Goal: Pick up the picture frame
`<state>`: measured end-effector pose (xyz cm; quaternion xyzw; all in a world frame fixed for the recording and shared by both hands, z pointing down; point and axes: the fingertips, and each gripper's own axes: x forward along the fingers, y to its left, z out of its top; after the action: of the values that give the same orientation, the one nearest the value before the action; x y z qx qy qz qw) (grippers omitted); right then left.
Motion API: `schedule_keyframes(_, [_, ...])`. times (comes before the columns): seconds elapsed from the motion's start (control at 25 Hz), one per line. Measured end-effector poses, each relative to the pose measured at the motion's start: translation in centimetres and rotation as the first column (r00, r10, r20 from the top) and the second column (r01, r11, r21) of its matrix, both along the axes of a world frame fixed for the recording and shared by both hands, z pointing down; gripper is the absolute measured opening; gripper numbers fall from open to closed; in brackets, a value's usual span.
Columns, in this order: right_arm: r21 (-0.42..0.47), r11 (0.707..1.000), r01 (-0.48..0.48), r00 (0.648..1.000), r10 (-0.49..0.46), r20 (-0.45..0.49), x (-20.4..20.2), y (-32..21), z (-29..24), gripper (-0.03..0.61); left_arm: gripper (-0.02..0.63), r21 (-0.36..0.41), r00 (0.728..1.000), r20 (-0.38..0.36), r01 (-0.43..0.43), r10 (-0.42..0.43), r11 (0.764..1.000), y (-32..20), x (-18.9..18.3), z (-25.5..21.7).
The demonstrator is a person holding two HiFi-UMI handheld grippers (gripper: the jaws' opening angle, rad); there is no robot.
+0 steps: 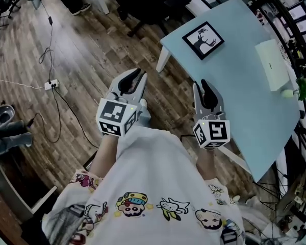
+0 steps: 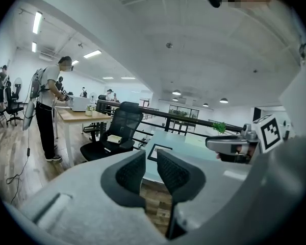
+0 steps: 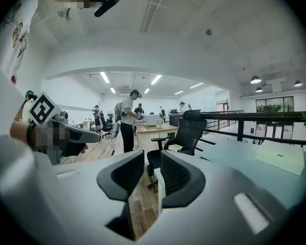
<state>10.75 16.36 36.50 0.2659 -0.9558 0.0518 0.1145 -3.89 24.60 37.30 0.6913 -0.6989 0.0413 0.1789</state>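
The picture frame (image 1: 203, 40), black-edged with a black-and-white print, lies flat on the pale blue table (image 1: 234, 91) near its far left corner. In the left gripper view the picture frame (image 2: 159, 152) shows small through the gap between the jaws. My left gripper (image 1: 137, 76) hovers over the wooden floor, short of the table's corner, open with nothing between its jaws. My right gripper (image 1: 204, 84) is over the table's near edge, well short of the frame, and also open and empty. The left gripper (image 2: 151, 161) and right gripper (image 3: 152, 163) each show a narrow gap.
A black office chair (image 1: 153, 4) stands just beyond the table's far corner. On the table's right side lie a white box (image 1: 272, 64) and a small plant (image 1: 302, 88). A power strip (image 1: 51, 84) and cables lie on the floor at left. A person (image 2: 47, 106) stands at another desk.
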Motion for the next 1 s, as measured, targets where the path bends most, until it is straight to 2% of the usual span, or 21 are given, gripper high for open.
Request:
schedule_keyframes(0.48, [-0.027, 0.994, -0.103, 0.994, 0.102, -0.032, -5.8, -3.7, 1.6, 0.134, 0.079, 0.011, 0.998, 0.006, -0.063, 0.063, 0.998, -3.1, -8.1, 0.4])
schedule_keyframes(0.72, [-0.069, 0.990, -0.125, 0.990, 0.121, -0.068, -7.0, -3.9, 3.0, 0.150, 0.087, -0.008, 0.996, -0.011, -0.085, 0.084, 0.996, -3.8, -9.9, 1.3])
schedule_keyframes(1.0, [-0.103, 0.980, -0.168, 0.983, 0.159, -0.089, -7.6, -6.6, 4.5, 0.152, 0.098, -0.042, 0.994, -0.052, -0.101, 0.098, 0.994, -6.3, -10.8, 3.4])
